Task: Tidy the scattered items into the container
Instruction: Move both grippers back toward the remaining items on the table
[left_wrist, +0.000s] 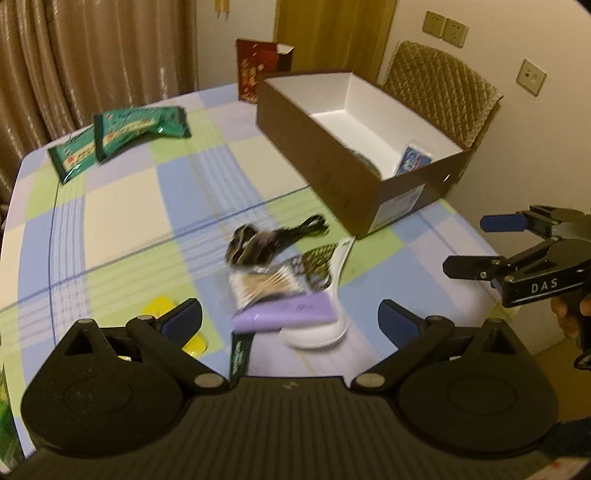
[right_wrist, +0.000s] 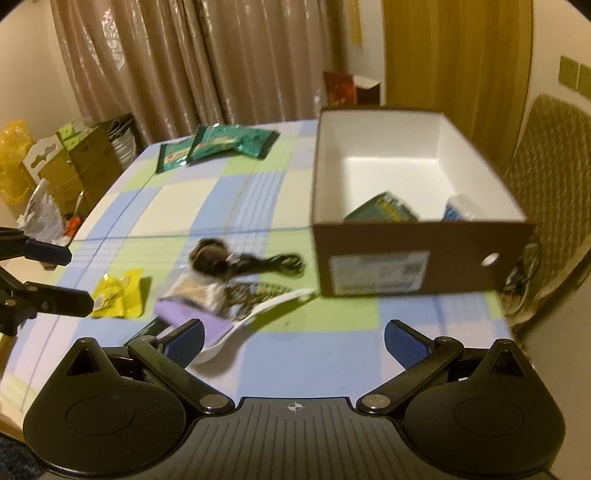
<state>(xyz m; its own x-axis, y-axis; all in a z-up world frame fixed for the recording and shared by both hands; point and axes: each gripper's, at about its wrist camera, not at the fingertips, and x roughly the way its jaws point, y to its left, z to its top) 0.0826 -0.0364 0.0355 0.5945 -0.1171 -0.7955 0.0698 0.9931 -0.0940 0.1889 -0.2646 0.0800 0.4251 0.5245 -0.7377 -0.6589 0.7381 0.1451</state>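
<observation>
Two green packets (left_wrist: 142, 127), one box (left_wrist: 354, 155)

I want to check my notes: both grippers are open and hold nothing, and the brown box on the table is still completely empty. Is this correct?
One detail is wrong: the brown box is not empty. The right wrist view shows a green packet and a blue item already inside it. The rest holds: the left gripper and right gripper have open jaws holding nothing.

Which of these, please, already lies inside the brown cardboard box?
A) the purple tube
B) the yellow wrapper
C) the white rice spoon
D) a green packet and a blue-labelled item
D: the right wrist view shows a green packet and a blue-labelled item on the floor of the box.
</observation>
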